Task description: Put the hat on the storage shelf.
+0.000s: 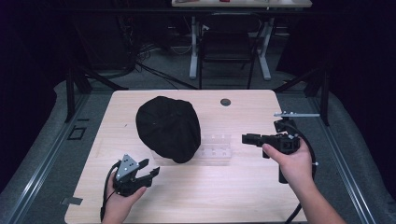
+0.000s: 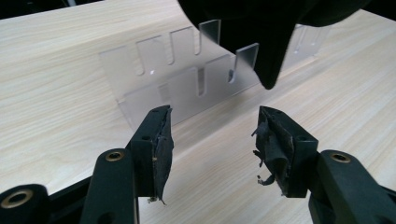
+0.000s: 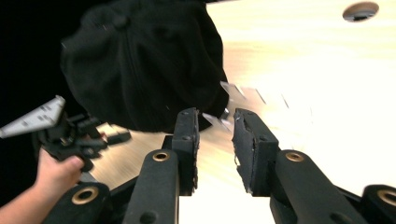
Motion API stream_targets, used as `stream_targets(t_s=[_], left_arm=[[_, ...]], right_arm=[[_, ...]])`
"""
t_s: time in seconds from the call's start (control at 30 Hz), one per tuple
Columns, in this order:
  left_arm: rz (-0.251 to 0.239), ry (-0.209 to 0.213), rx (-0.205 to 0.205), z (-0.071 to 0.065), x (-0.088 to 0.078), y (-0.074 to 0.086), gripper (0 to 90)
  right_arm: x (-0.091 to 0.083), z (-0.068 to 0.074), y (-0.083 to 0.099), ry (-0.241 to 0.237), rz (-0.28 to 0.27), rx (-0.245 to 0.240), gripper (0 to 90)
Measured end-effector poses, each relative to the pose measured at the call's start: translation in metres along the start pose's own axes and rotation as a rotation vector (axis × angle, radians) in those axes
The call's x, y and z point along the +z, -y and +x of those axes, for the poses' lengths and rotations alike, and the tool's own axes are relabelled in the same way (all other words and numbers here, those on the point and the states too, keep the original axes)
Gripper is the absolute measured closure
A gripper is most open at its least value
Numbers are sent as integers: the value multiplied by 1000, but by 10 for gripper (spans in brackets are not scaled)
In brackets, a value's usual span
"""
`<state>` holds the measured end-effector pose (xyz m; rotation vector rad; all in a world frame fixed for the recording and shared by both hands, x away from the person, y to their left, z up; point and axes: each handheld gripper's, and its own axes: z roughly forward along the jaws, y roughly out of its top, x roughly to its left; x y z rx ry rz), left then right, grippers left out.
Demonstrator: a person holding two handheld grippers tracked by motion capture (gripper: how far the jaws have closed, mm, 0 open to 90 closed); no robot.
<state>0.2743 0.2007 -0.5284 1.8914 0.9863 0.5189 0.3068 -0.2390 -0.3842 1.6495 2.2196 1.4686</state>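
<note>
A: From the high view, what lies on the tabletop (image 1: pixel 196 196)?

B: A black cap (image 1: pixel 168 128), soft cloth and domed, sits on a clear slotted plastic rack (image 1: pixel 215 148) near the middle. The left hand-held gripper (image 1: pixel 148 171) is just in front of the cap, jaws apart and empty. The right hand-held gripper (image 1: pixel 246 138) is level with the rack's far end, pointing at it.

A: And the left gripper view?

B: Its jaws stand wide apart, the pads (image 2: pixel 163 144) frayed and peeling. Ahead is the rack (image 2: pixel 187 79), glossy acrylic with upright slots, and the cap's stiff brim (image 2: pixel 271 51) hangs down over it.

A: The right gripper view?

B: Jaws parted by a narrow gap, holding nothing. The cap (image 3: pixel 144 65) is beyond them, seams and top button visible; the rack is washed out by glare, so I am unsure of its edge.

A: Which step is this?

B: I would judge an approach, nothing gripped yet. The next move likely calls for closing on the brim, the firmest part, since the crown would crumple.
</note>
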Motion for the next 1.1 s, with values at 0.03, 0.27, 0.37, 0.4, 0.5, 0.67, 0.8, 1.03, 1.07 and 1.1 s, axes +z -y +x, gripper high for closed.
stream_targets(t_s=[0.03,0.27,0.37,0.4,0.5,0.67,0.8,1.03,1.07,1.1], left_arm=[[1,-2,-7,1,0,2,466],[23,-3,-1,3,3,12,467],[24,-3,12,1,5,14,467],[25,-1,16,0,6,14,467],[26,1,18,-1,8,15,463],[29,9,14,-1,9,17,458],[30,21,7,-2,9,18,458],[30,24,7,-6,12,17,463],[21,23,7,-7,13,16,463],[18,23,11,-8,13,15,463]], right_arm=[[1,0,4,17,1,-4,699],[7,-9,27,75,-9,-37,677],[10,-14,39,109,-9,-59,648],[12,-16,44,125,-9,-67,640],[17,-23,58,163,-20,-98,619],[26,-37,82,212,-43,-133,581],[30,-46,97,239,-73,-145,558],[34,-56,121,293,-109,-169,544],[34,-57,124,304,-111,-169,544],[35,-59,126,308,-114,-170,544]])
